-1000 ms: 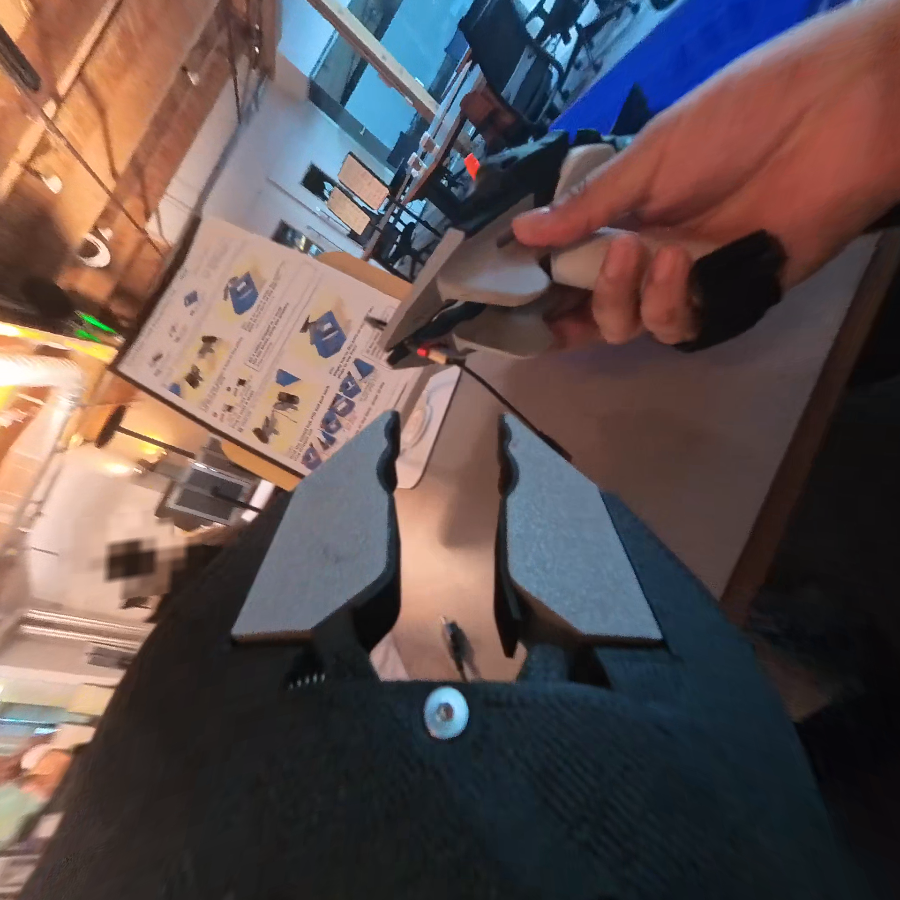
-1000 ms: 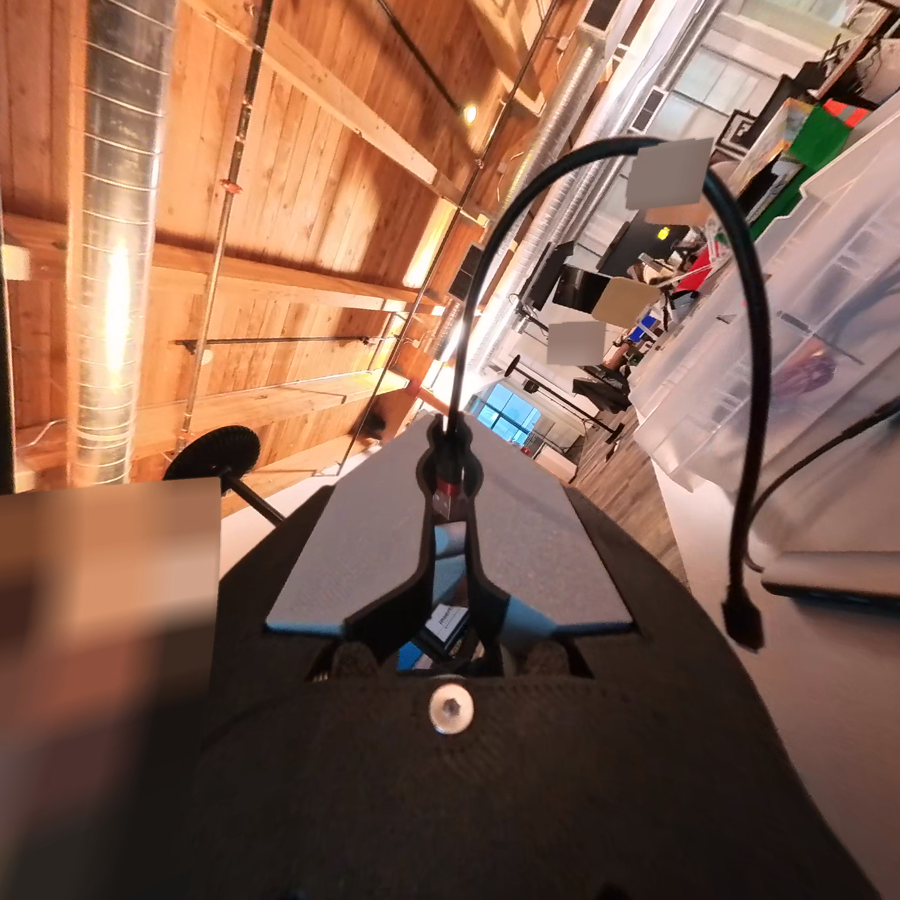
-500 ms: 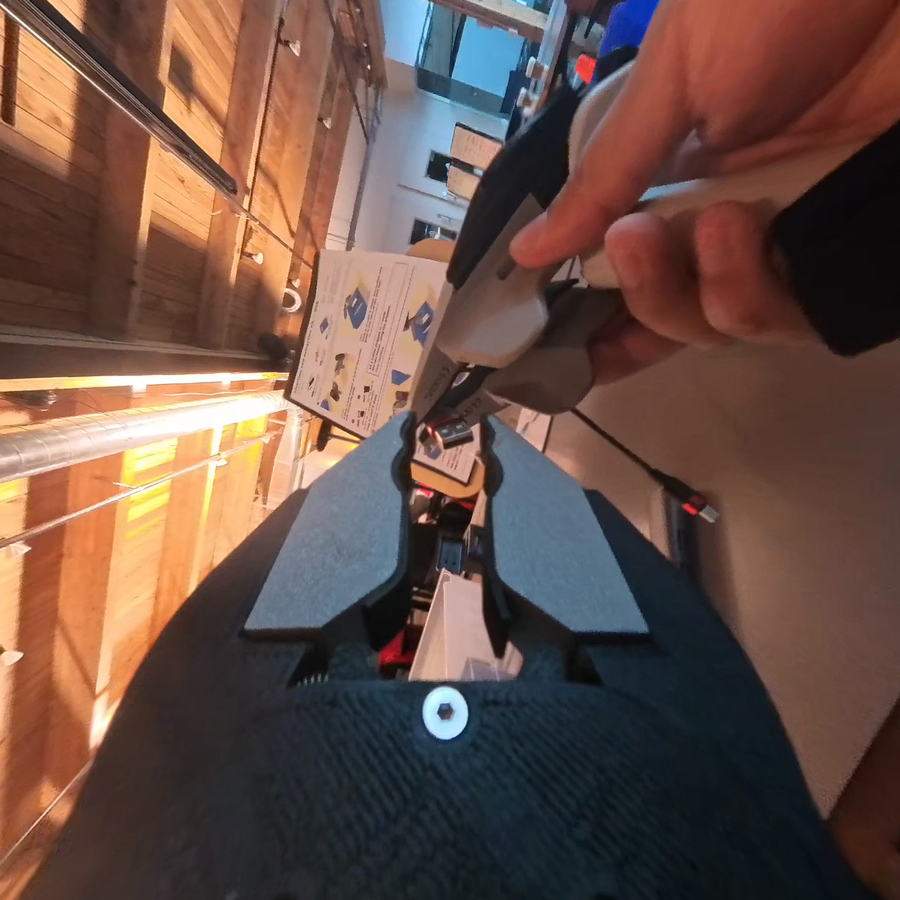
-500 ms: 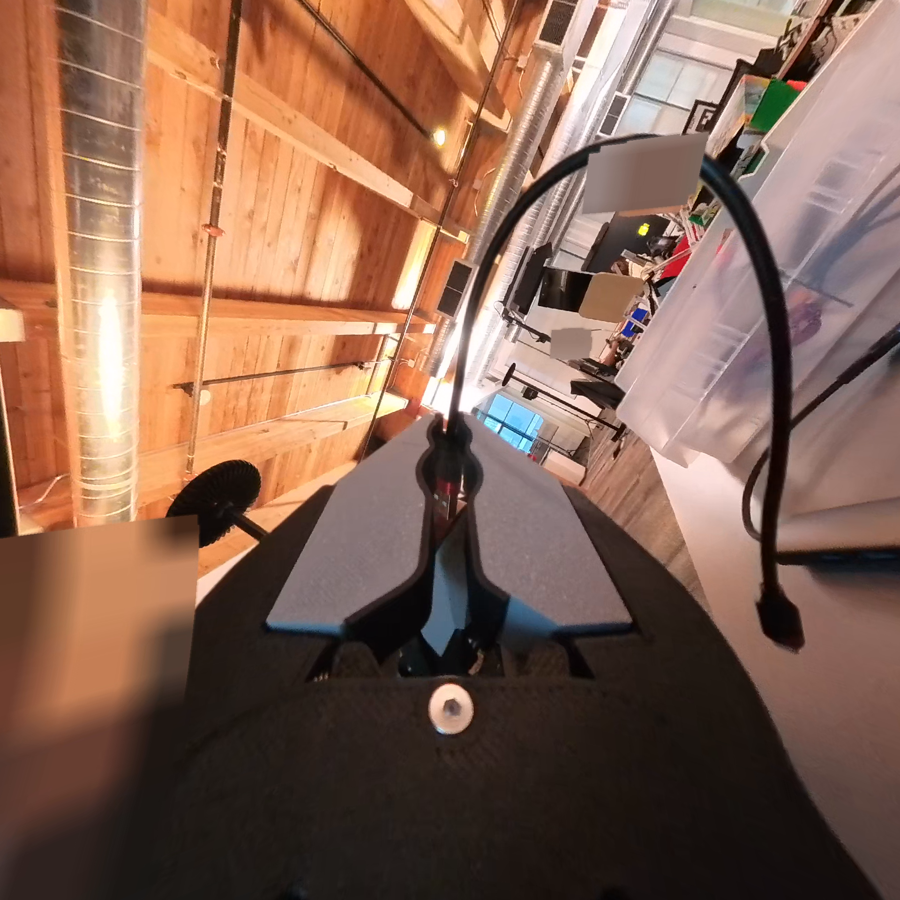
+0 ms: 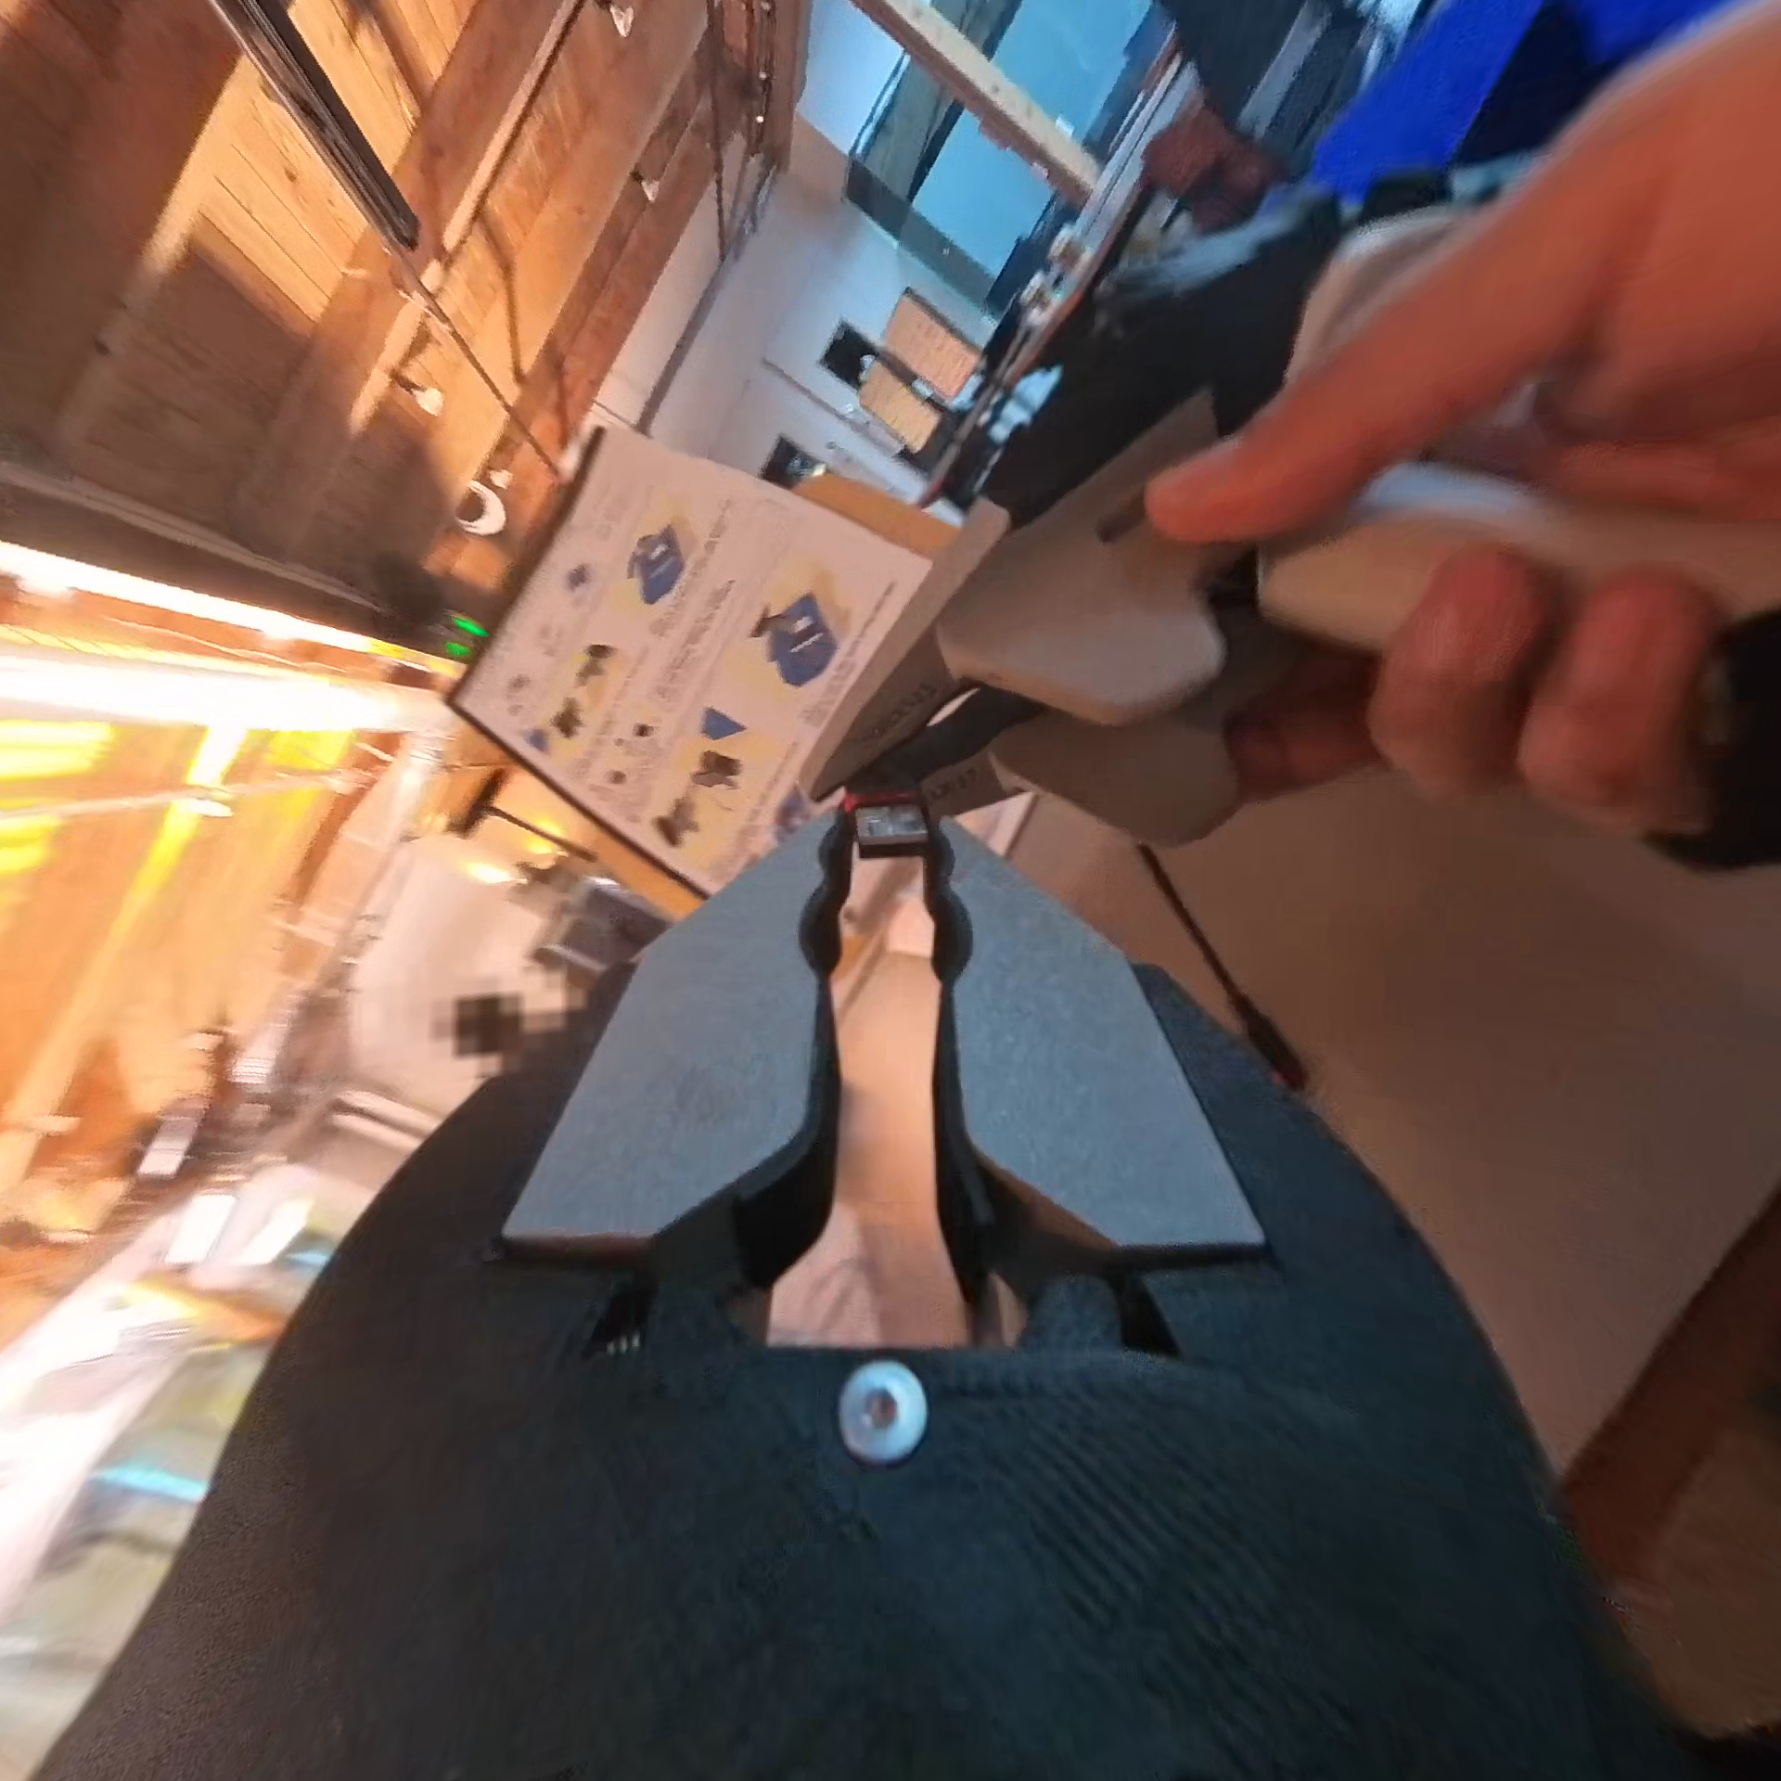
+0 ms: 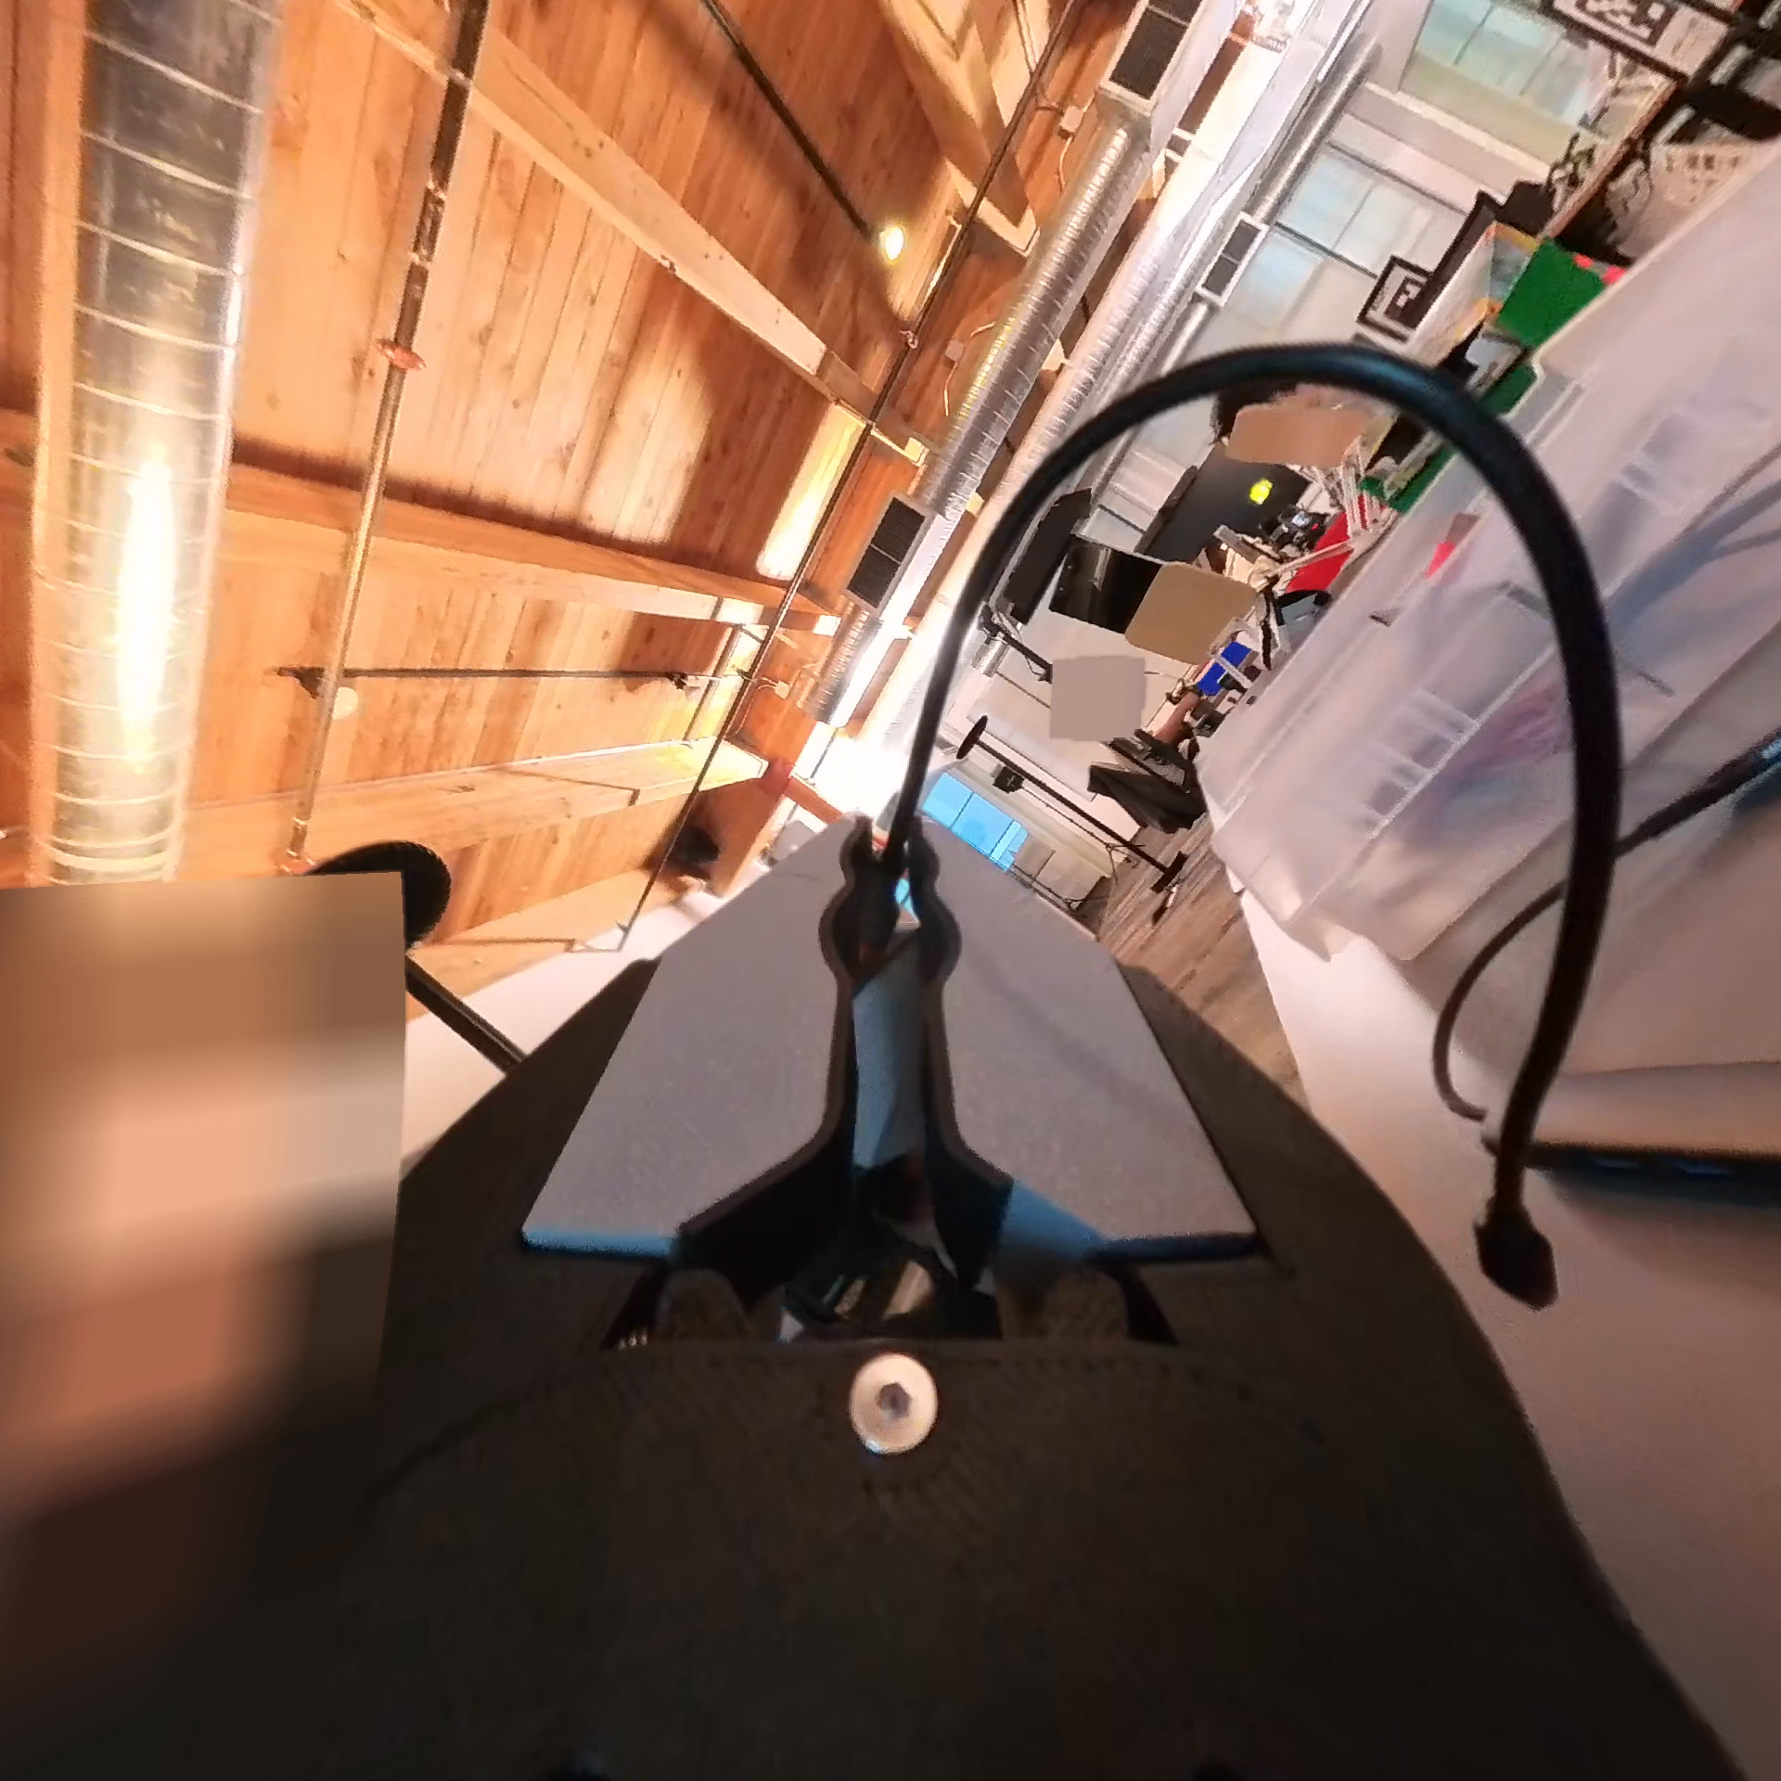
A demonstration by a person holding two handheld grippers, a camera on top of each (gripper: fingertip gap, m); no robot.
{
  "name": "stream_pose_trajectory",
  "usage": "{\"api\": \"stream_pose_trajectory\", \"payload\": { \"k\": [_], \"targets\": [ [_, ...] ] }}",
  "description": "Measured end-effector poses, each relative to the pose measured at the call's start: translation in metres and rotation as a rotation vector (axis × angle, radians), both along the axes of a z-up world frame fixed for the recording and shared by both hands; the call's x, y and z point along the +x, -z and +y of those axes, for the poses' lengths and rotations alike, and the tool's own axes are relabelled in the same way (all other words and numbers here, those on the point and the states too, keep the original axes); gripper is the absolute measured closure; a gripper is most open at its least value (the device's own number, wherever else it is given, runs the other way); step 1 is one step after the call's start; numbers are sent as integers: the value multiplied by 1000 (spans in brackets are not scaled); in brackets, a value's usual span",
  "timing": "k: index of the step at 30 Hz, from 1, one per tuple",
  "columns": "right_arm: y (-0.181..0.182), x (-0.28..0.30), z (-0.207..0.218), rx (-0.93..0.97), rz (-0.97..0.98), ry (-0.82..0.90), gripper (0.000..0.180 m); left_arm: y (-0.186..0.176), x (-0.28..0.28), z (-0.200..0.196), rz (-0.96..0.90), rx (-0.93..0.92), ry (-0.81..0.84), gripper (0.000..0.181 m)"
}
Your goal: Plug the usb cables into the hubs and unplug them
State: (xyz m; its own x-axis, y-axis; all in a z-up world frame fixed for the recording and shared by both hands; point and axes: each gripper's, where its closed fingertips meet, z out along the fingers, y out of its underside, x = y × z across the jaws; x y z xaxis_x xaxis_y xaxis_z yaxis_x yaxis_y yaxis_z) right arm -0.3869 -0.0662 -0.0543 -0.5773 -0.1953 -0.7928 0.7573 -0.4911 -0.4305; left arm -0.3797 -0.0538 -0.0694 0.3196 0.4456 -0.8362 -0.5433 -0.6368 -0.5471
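Observation:
In the left wrist view my left gripper (image 5: 887,843) has its jaws closed to a narrow gap, and its tips pinch the metal end of a USB plug (image 5: 891,824) with a red collar. The right gripper's grey fingers (image 5: 1060,626), held by a hand (image 5: 1542,434), grip the same plug from the far side. In the right wrist view my right gripper (image 6: 882,887) is shut on that plug's black body. Its black cable (image 6: 1253,361) arcs up and over to the right, and a small black connector (image 6: 1518,1262) dangles at its end. A flat grey hub (image 6: 1687,1108) lies on the table at the right.
A beige table (image 5: 1446,1060) lies below, with a second black cable (image 5: 1243,1012) on it. A printed poster board (image 5: 694,655) stands at the table's far side. Clear plastic bins (image 6: 1542,626) stand behind the hub, with a thin black cable (image 6: 1446,1041) beside it. My two grippers' fingertips are within a few centimetres of each other. Between my left fingertips and the flat grey hub (image 6: 1687,1108) there is roughly 15 cm.
My left gripper rose off the table toward the right gripper and narrowed its jaws around the plug's metal end. The dangling connector has swung a little.

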Motion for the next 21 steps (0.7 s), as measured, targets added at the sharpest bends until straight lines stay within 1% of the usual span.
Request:
{"api": "stream_pose_trajectory", "payload": {
  "k": [5, 12, 17, 21],
  "targets": [
    [-11, 6, -2, 67, 141, 52, 173, -9, 8, 0, -328, 235, 186, 169],
    [-31, 24, -1, 75, 340, 88, 175, -24, 26, 0, -726, 486, 482, 170],
    [-44, 43, -4, 105, 536, 82, 178, -36, 43, -1, -953, 597, 702, 171],
    [-48, 54, -3, 181, 685, 93, 179, -41, 53, 0, -1101, 649, 822, 170]
  ]
}}
